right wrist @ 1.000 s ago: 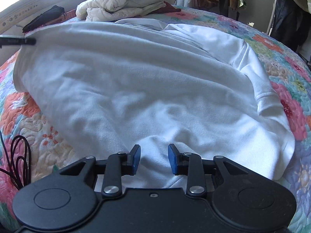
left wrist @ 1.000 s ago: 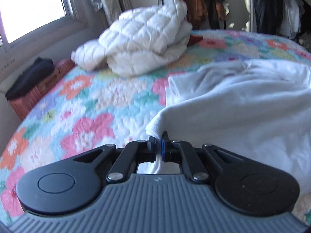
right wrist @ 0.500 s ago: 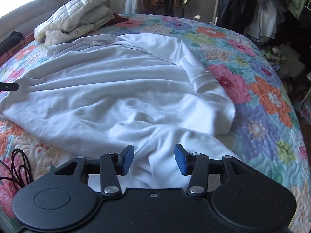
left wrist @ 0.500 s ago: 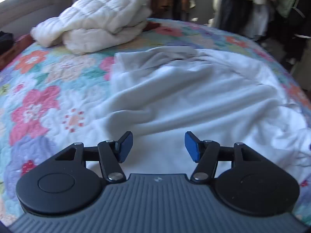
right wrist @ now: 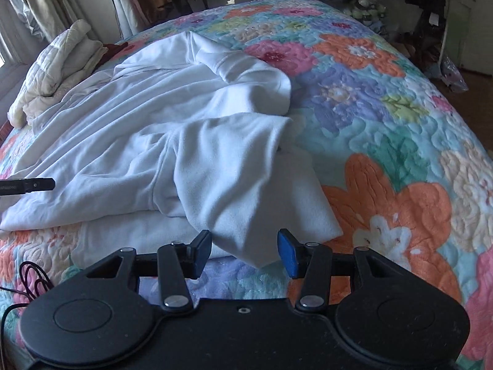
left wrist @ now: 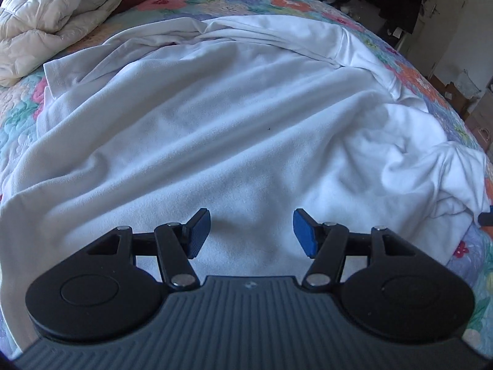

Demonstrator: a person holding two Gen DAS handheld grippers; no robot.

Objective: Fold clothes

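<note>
White garment, rumpled, spread across floral quilt

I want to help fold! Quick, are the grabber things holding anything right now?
Left hand-held gripper: open, holding nothing, above the white garment.
Right hand-held gripper: open, holding nothing, a corner of the garment between its fingers.

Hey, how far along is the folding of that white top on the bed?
Barely started. The white top lies spread but rumpled on the quilt, one sleeve bunched over its edge, with no neat fold visible. Nothing is in hand: the left gripper and right gripper are both open, gripping no cloth. Smoothing and every fold remain.
</note>
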